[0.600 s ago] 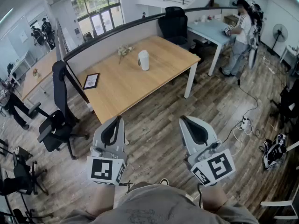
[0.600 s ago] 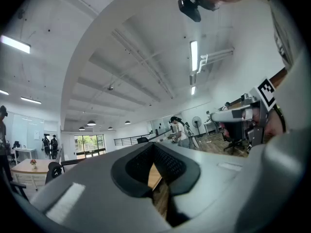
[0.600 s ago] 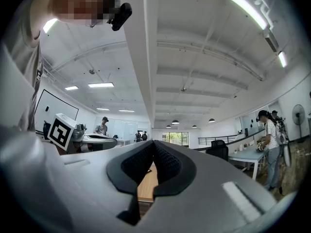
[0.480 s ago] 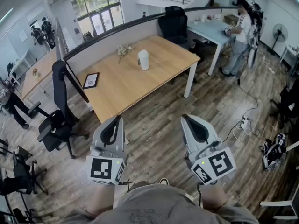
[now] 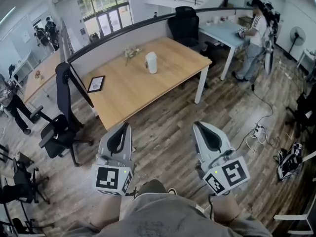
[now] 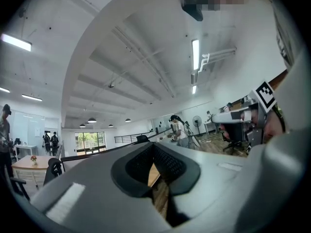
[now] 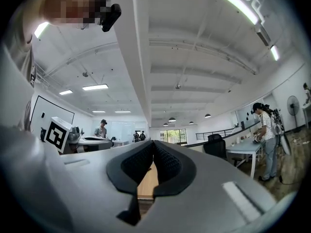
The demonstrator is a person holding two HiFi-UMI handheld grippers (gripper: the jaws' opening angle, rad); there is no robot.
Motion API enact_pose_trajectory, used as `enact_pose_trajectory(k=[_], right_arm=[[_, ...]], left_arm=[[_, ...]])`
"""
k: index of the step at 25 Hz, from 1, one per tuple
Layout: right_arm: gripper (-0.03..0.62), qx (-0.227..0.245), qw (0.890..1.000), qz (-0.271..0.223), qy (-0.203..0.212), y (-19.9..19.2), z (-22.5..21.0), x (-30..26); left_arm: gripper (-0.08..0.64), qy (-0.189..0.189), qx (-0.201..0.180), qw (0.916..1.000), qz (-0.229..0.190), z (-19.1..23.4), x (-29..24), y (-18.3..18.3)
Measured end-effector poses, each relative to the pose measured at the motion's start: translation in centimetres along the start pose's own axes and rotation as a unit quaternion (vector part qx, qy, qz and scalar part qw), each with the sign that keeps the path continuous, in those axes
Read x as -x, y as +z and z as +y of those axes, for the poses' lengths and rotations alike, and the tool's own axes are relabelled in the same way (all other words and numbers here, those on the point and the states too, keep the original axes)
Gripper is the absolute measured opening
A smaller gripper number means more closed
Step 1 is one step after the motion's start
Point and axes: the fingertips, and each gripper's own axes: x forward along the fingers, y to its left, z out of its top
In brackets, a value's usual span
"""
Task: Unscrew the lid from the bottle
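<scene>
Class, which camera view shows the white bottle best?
The head view: the white bottle stands upright on the wooden table, fully visible. Both gripper views show only a sliver of tabletop between their jaws, no bottle.

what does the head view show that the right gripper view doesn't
Head view only: the white bottle on the wooden table, a picture frame, flowers. Right gripper view only: the ceiling beam overhead and a close look at the right gripper, jaws shut on nothing. Both: the table, the left gripper, the standing person at the far desk.
</scene>
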Motion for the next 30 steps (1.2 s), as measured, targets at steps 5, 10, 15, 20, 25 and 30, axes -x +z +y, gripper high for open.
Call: enact_pose_trajectory(k=[5,10,15,20,25,30], right_arm=[[0.014,-0.006,1.000,-0.005,-0.005,-0.4,-1.0,0.0],[0.226,-0.011,1.000,-0.021,-0.020,-0.2,-2.8,-1.6],[0.259,-0.011,0.998,-0.019,-0.051,-0.8,-5.7,-3.8],[0.258,-0.015,0.999,-0.007,-0.050,-1.9,-8.2,-7.4],[0.258,-0.017,0.999,0.003,-0.050,-2.7,-10.8,-12.1],[0.259,-0.020,0.998,0.012,-0.057,-3.4,-14.0,-17.5]], left_arm=[[0.002,0.006,0.006,1.0000,0.002,0.2,-0.7,-0.2],[0.215,0.011,0.009,0.9998,0.011,0.9,-3.1,-1.2],[0.381,0.021,0.010,0.9997,0.011,2.1,-6.3,-2.3],[0.388,0.018,0.015,0.9996,0.018,3.7,-10.3,-3.5],[0.394,0.012,0.015,0.9995,0.025,5.8,-15.3,-4.8],[0.396,0.003,0.015,0.9992,0.036,8.7,-20.9,-6.0]])
